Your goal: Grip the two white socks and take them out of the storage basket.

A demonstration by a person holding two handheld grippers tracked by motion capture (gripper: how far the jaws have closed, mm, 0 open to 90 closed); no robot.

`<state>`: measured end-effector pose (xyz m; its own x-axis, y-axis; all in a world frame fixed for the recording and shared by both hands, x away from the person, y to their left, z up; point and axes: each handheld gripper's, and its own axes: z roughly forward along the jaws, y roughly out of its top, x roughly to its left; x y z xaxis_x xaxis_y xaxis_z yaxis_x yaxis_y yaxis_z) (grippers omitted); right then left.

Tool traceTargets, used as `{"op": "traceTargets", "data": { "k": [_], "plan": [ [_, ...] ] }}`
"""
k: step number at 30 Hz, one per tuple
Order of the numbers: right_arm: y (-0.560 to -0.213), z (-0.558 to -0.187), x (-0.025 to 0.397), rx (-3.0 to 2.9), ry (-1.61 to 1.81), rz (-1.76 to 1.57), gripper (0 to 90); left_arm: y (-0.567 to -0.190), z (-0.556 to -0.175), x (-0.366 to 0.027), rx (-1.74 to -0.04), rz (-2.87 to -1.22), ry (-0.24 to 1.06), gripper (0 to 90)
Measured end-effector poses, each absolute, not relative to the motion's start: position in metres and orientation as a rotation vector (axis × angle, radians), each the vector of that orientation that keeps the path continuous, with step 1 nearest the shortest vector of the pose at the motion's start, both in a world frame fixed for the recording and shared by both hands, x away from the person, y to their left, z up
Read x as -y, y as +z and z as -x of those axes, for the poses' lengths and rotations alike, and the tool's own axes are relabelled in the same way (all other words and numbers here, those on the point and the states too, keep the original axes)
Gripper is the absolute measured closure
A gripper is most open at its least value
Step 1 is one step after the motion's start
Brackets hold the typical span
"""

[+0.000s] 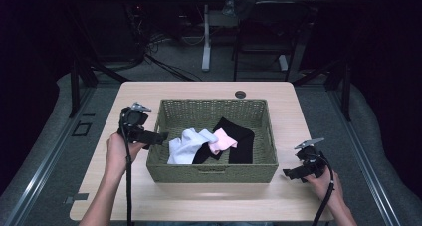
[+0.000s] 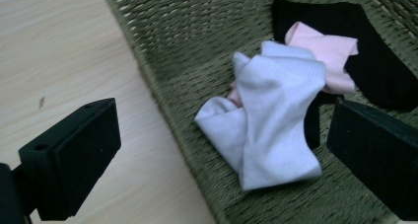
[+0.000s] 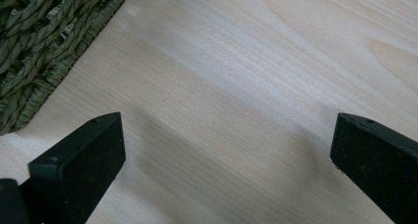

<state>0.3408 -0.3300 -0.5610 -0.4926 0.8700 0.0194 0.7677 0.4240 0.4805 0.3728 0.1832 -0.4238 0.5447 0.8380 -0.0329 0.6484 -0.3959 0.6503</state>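
A green woven basket sits mid-table and holds a white sock, a pink sock and a black sock, piled partly on each other. My left gripper hovers at the basket's left rim, open, its jaws wide apart and pointing toward the white sock; the pink sock and black sock lie beyond it. My right gripper is low over the bare table right of the basket, open, nothing between its jaws.
The wooden table has a round cable hole behind the basket. Beyond the table's far edge stand a desk leg, a chair and cables on the floor.
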Motion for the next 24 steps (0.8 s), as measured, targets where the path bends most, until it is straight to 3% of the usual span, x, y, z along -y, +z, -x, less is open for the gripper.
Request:
{"op": "traceTargets", "data": {
  "k": [13,24],
  "plan": [
    [-0.560,-0.340,0.331,-2.453,0.642,-1.433,0.0,-0.439,-0.393,-0.133,-1.123,-2.325,0.367,1.6],
    [-0.560,-0.340,0.330,-2.456,0.643,-1.428,0.0,-0.462,-0.406,-0.098,-1.066,-2.444,0.326,8.5]
  ]
}}
